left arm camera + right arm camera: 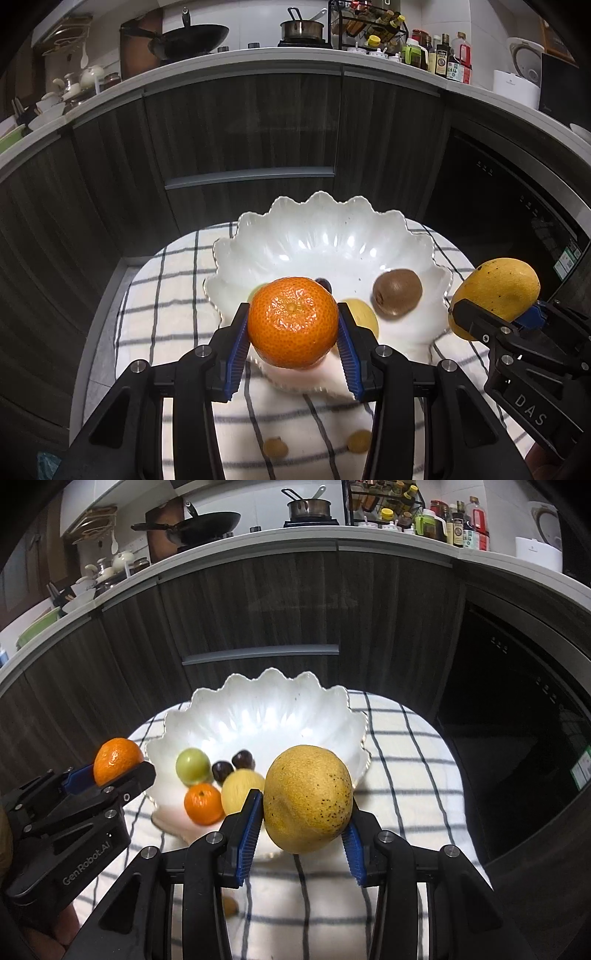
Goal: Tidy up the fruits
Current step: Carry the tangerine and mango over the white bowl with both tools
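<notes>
The left gripper [293,334] tilts steeply down, its blue pads [238,354] pinching an orange [293,321] held above the near rim of the white scalloped bowl [295,240]. The right gripper [304,821] tilts down the same way and pinches a speckled yellow mango [308,799], also above the bowl's near rim, on its right side. From each camera the other gripper shows at the frame edge with its fruit clamped.

Just ahead of and below the left gripper, inside the bowl, lie a kiwi [397,293] and a pale yellow fruit [364,315], the latter partly hidden behind the right finger. The right view adds a small orange [204,803], a green fruit [192,766] and two dark fruits [232,766], all to the left of the mango.

The bowl sits on a checked cloth [166,295]. Under the left gripper two small brownish fruits [275,446] lie on the cloth. Well beyond the bowl stand dark cabinets [240,122] under a cluttered counter [221,59].
</notes>
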Demonstrator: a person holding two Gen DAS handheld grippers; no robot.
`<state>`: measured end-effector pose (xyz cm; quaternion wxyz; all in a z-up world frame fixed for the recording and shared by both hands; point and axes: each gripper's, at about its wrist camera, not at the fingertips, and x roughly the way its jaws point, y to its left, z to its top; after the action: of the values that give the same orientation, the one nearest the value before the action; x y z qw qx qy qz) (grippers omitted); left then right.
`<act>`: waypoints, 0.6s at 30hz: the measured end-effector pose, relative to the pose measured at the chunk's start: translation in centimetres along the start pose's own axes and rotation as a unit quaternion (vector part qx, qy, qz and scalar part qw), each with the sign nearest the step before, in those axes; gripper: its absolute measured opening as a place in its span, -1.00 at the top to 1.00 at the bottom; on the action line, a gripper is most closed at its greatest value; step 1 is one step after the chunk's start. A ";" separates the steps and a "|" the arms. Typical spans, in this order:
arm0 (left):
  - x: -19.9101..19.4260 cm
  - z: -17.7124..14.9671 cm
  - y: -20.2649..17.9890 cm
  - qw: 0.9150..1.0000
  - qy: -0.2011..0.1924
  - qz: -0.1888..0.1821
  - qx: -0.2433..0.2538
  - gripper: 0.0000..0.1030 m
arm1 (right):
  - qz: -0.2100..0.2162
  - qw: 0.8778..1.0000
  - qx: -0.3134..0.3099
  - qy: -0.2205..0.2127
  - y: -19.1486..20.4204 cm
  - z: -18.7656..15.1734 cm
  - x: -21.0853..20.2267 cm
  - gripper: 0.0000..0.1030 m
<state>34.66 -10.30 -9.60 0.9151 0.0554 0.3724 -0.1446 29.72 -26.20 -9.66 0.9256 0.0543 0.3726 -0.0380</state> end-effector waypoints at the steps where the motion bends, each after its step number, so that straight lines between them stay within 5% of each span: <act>1: 0.4 0.3 0.1 1.000 0.002 -0.002 0.000 0.16 | 0.000 1.000 -0.001 0.000 0.1 0.2 0.3 0.19; 18: 6.2 0.9 0.5 0.999 0.049 -0.018 0.008 0.15 | 0.003 0.999 0.004 0.046 0.2 1.1 5.9 0.19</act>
<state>39.64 -11.42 -13.26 0.8925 0.0634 0.4164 -0.1614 34.79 -26.32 -12.94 0.9075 0.0602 0.4143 -0.0344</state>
